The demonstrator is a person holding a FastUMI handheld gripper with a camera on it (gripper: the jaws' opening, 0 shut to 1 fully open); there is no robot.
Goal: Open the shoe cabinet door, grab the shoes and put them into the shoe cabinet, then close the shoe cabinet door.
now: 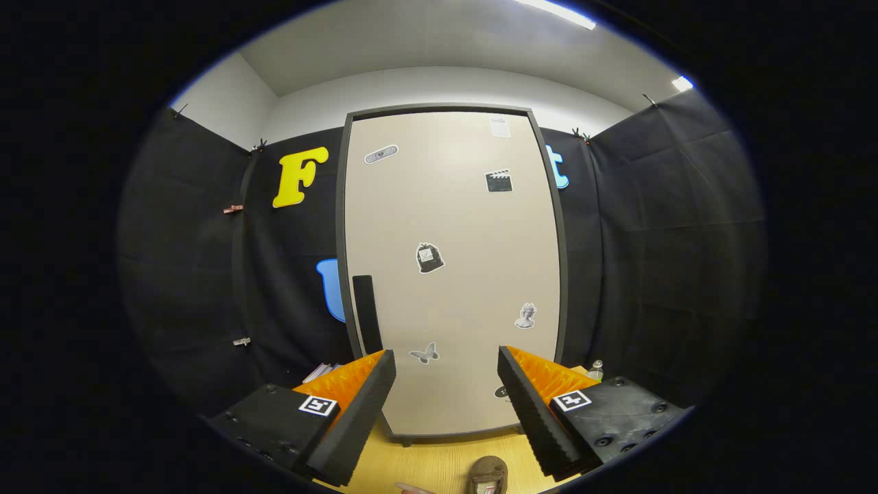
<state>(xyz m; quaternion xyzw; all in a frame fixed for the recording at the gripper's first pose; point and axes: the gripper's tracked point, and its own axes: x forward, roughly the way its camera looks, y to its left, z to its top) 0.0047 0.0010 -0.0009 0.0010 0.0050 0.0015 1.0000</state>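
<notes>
The hand-held gripper [446,384] is hovering with its fingers spread apart, gripping nothing. Beyond them, the shoe cabinet [453,274] is standing on the bench [432,466], its door shut. A shoe [488,475] is lying between the fingers, near the bench's front edge.

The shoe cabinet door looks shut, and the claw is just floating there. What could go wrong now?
1. The handle is a thin strip right at the edge of the closed door. The open claw is aimed more at the door's middle, so it might bump the flat panel and miss the handle.
2. A shoe sits on the wooden table just below the fingers. Lowering the claw carelessly might knock it.
</notes>
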